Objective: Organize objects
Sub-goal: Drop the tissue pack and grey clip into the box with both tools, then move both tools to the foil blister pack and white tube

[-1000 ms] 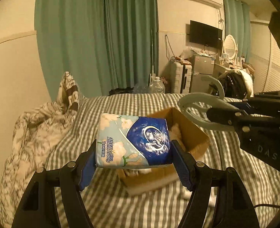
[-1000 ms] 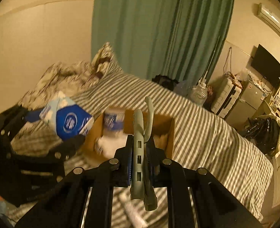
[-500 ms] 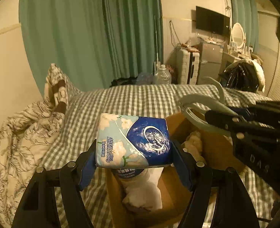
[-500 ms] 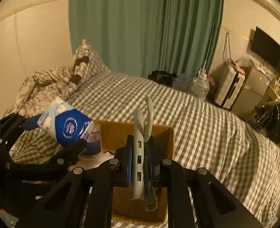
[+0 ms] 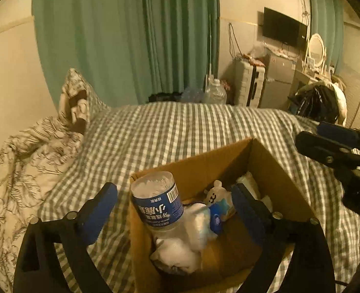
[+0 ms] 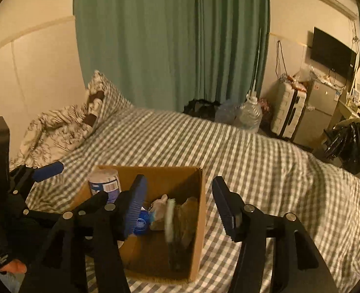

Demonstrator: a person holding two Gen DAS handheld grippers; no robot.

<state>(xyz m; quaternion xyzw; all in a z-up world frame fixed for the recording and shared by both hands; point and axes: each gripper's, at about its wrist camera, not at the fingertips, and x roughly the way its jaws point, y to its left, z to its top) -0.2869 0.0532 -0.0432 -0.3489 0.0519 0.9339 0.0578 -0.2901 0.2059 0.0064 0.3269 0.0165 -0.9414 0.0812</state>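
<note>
An open brown cardboard box (image 5: 272,168) sits on a bed covered in a grey-and-white checked sheet (image 5: 170,131); both grippers hover above it, released and grasping nothing. The left gripper (image 5: 175,204), black with blue pads, is spread wide, one finger over the sheet left of the box and the other above the box interior; the right gripper (image 6: 180,205), of the same make, is likewise parted over the box's right half.

Inside the box, at its near-left corner, a clear plastic bottle with a blue label (image 5: 159,201) leans with its flat base up and toward the far left, its long axis sloping down to the near right; beside it lies a blue-and-white soft pack of tissues (image 5: 210,217), partly buried, its orientation unclear; just beyond is a small white figure with a drawn face (image 5: 215,194). In the right wrist view a pale grey-green hanger-like piece (image 6: 170,217) stands on edge along the box's right side, its long axis running near to far; it is blurred.

A crumpled white quilt with a dark leaf print (image 5: 31,161) lies at the far left of the bed; green curtains (image 6: 170,39) hang behind; a white ribbed suitcase (image 6: 287,112) stands at the far right.
</note>
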